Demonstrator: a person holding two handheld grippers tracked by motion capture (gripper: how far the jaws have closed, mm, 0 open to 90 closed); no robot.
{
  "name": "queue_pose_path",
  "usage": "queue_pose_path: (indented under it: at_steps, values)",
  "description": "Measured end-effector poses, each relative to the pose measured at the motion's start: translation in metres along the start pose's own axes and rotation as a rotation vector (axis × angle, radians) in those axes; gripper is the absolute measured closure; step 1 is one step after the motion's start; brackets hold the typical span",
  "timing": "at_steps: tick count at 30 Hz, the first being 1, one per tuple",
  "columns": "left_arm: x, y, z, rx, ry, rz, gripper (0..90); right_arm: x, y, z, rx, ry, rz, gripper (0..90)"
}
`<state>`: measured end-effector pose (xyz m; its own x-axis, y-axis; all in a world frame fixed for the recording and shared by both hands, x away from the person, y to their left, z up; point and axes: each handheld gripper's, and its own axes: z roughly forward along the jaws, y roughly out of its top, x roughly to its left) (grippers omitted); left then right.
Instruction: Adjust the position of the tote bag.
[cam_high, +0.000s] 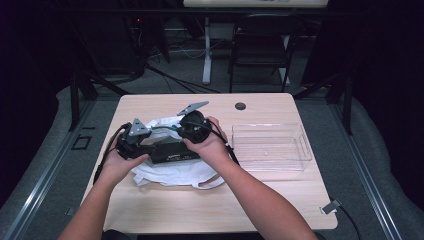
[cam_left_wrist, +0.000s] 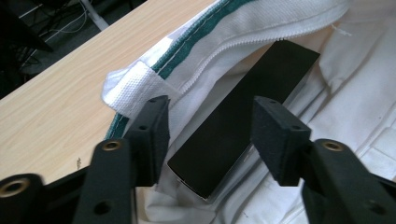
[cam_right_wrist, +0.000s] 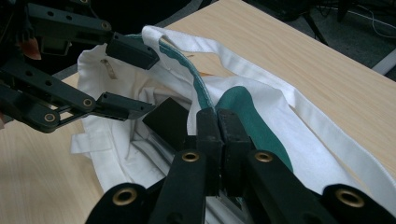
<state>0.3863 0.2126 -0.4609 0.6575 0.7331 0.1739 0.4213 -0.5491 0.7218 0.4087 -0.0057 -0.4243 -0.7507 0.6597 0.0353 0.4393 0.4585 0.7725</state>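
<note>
the white bag (cam_high: 172, 172) with its green-trimmed rim lies on the table (cam_high: 260, 200) in front of you, a little left of the middle, and the black box (cam_high: 172, 154) lies lengthways in its mouth. in the left tool view the black box (cam_left_wrist: 243, 116) sits partly inside the white bag (cam_left_wrist: 355, 84), its near end sticking out between your jaws, with the bag's zipper and green edging running along one side of it. your left tool (cam_left_wrist: 210, 135) is open: the pads stand either side of the box without pressing on it, and one pad lies against a fold of the rim. your right tool (cam_right_wrist: 218, 140) is closed tight on the bag's green-trimmed rim, holding it up off the box (cam_right_wrist: 168, 119). in that same view your left tool (cam_right_wrist: 140, 79) shows at the far side of the bag (cam_right_wrist: 140, 88), jaws spread over the opening. to the right of the bag, apart from it, stands a clear plastic bin (cam_high: 270, 147). both your hands meet over the bag.
</note>
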Motion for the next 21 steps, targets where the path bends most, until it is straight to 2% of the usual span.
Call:
queue_pose_path:
  at_steps: [1, 9, 14, 16, 19, 21]
  values:
    - [0.0, 0.0, 0.001, 0.002, 0.003, 0.001, 52.9, 0.0, 0.0, 0.0, -0.002, 0.001, 0.006, 88.6]
    - [0.001, 0.002, 0.005, 0.025, 0.03, -0.006, 74.5, -0.001, 0.0, 0.0, -0.008, -0.002, 0.003, 88.5]
    - [0.008, 0.005, 0.002, -0.001, 0.033, -0.072, 89.5, 0.0, 0.0, 0.001, -0.006, -0.008, -0.004, 88.0]
    - [0.011, 0.007, 0.001, -0.01, 0.021, -0.092, 90.0, 0.0, 0.0, 0.001, -0.006, -0.011, -0.006, 88.2]
    - [0.012, 0.009, -0.001, -0.005, 0.016, -0.077, 90.0, 0.0, -0.001, 0.002, -0.002, -0.015, -0.006, 88.6]
    - [0.014, 0.009, -0.003, -0.015, 0.019, -0.086, 90.0, 0.0, 0.0, 0.002, -0.006, -0.011, 0.001, 88.6]
